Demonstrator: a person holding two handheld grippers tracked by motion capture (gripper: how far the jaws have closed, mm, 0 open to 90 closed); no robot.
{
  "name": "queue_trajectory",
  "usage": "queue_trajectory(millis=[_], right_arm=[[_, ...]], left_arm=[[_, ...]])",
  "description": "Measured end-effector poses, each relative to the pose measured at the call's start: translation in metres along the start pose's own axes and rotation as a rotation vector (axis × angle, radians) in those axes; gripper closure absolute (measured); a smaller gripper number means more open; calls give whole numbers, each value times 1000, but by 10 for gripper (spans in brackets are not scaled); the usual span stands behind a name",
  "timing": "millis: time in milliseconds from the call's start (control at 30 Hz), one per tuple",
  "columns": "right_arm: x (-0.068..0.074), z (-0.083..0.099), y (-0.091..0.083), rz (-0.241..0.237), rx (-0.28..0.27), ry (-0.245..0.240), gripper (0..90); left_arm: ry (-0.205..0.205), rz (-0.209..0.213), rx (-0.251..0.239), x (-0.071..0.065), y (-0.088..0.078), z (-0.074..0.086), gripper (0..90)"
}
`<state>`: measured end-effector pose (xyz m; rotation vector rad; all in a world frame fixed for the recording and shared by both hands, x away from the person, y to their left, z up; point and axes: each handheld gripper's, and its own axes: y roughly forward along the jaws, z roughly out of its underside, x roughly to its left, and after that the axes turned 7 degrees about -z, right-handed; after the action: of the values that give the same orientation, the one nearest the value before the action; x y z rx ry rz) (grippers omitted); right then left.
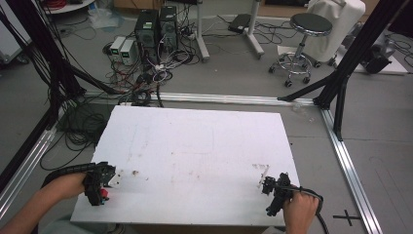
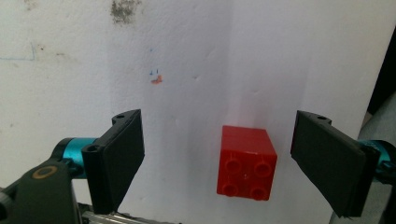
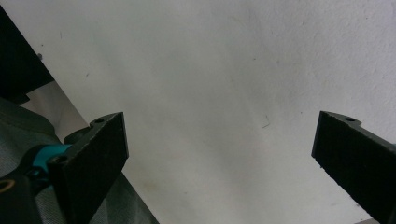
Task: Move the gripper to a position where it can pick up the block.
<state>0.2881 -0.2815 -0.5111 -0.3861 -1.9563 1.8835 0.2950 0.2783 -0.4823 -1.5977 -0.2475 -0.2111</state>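
Currently the red brick, a small four-stud block, lies on the white desk at its near left corner, and everything below is placed relative to that brick. In the left gripper view the left tongs stand wide apart with nothing held; the brick sits between the two jaws but off centre, closer to the jaw on the right side of that view and touching neither. Its studded face is turned toward the camera, and it looks roughly cubic, so I judge no long axis matters for a grasp. In the high view the left tongs hover over the desk's left edge, with a speck of red showing just beneath the hand; the left forearm comes in low from the bottom left, hand wrapped round the handle, jaws pointing inward across the desk. The right tongs are well apart from the brick, over at the near right corner, and the right hand grips the handle from below. In the right gripper view the right tongs are likewise spread wide and empty, with bare desk between them. Judgement: the left hand is far nearer; a small sideways shift to centre the brick, then closing, would be the natural next move.
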Motion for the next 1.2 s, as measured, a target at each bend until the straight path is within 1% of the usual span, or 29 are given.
queue_trajectory(millis=[67,100,133,167,200,333,367,400,433,500,533,567,633,700,900,967,1067,1200], right_arm=[[0,0,0,-1,2,0,28],[0,0,0,0,2,1,28],[0,0,0,-2,4,-1,28],[0,0,0,-2,4,-1,28],[0,0,0,-3,4,1,28],[0,0,1,-3,5,-1,28],[0,0,1,-3,5,-1,28],[0,0,0,-4,3,3,28],[0,0,0,-3,4,5,28],[0,0,0,-1,2,1,28],[0,-1,0,-2,1,-1,28],[0,-1,0,-2,1,-1,28],[0,-1,0,-1,0,-4,28],[0,-1,0,0,1,-1,28],[0,-1,0,-1,1,-4,28],[0,-1,0,-3,-1,-2,28],[1,-1,1,-4,1,1,28],[0,-1,1,-5,-1,-2,28]], left_arm=[[8,4,0,0,-1,3,178],[4,10,1,-1,-1,4,178],[17,12,1,0,-1,5,177],[18,18,-2,-1,-2,7,177],[29,21,-7,-1,-2,10,178],[41,24,-1,-2,-2,15,178],[53,14,-4,-1,-2,16,178],[49,14,-6,-1,-2,18,178],[55,23,-2,-1,-2,20,180],[59,24,3,-1,-1,23,180],[57,33,6,-1,-1,26,181],[57,33,6,-1,-1,26,180],[70,43,0,-1,0,28,180],[68,51,2,-1,1,30,180],[79,76,-12,-3,7,34,180],[76,81,-15,-4,9,35,181],[81,98,-13,-4,14,36,181],[76,103,-9,-5,19,35,181]])
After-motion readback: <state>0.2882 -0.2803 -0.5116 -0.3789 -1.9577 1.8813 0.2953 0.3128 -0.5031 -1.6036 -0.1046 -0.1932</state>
